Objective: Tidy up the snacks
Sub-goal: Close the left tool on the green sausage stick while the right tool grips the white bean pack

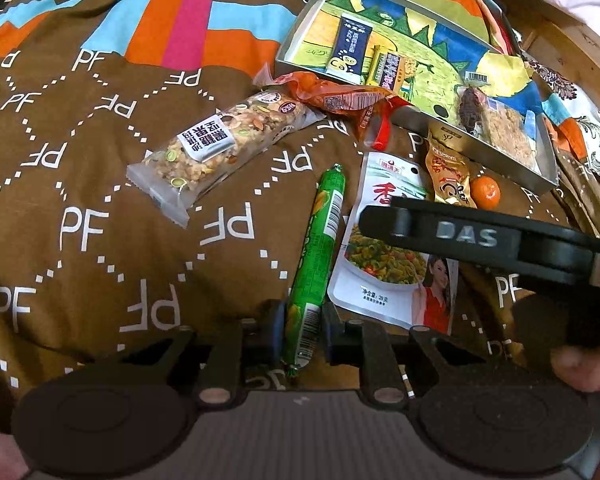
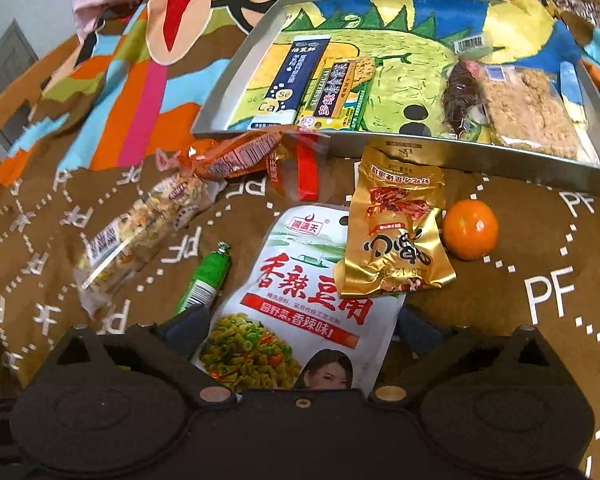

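My left gripper is shut on the lower end of a green sausage stick that lies on the brown patterned cloth. Just right of the stick lies a white spicy-bean pouch. In the right wrist view this pouch sits between the wide-apart fingers of my right gripper, which is open, its pads clear of the pouch edges. A gold packet overlaps the pouch's top right corner, with a mandarin beside it. The right gripper's black body reaches over the pouch in the left wrist view.
A metal tray at the back holds a blue sachet, a yellow-green bar, a dark snack and a rice cake. A nut bar and an orange packet lie on the cloth in front of it.
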`<state>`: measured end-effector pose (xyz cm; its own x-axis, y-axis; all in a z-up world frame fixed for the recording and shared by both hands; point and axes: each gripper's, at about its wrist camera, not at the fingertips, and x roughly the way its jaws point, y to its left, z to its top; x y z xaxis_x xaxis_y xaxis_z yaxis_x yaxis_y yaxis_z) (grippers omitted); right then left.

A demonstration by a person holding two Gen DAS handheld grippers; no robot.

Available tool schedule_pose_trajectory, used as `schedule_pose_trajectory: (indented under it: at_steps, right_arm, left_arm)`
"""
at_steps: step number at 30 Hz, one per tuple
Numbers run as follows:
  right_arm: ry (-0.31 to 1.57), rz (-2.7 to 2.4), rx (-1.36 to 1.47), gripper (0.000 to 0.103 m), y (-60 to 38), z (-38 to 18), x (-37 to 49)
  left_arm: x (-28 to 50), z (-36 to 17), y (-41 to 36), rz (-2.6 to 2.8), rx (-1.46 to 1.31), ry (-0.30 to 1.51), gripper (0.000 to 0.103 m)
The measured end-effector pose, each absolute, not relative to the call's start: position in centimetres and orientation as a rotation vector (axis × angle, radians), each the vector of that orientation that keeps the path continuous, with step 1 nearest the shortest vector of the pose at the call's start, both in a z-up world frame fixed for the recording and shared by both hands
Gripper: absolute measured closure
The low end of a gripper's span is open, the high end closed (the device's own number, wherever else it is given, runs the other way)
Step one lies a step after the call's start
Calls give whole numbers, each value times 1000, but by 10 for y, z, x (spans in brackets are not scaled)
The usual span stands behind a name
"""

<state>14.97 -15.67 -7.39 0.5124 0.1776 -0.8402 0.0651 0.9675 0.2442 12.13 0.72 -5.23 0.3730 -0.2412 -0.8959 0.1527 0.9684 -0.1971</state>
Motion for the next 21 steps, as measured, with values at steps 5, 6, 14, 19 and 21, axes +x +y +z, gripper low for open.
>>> schedule_pose_trajectory:
  at_steps: [5,6,14,19,21]
  right_arm:
    - [1017,106,69,20,-146,-73,137]
    - [1016,114,51,26,-148,-71,134]
    - [1020,180,216,32,-181,-66,125]
    - [1008,171,322,20,-183,-65,127]
    - [1002,179,294,20,-182,-65,124]
  left_arm:
    - [122,-53,8,-254,-88,1165,82]
    - [122,-53,8,-254,-88,1167,82]
    - [129,-54,11,-267,-136,1166,82]
    - [149,-60,4,-295,-68,1199,81]
    - [160,-61,1,-331,-22,1232,81]
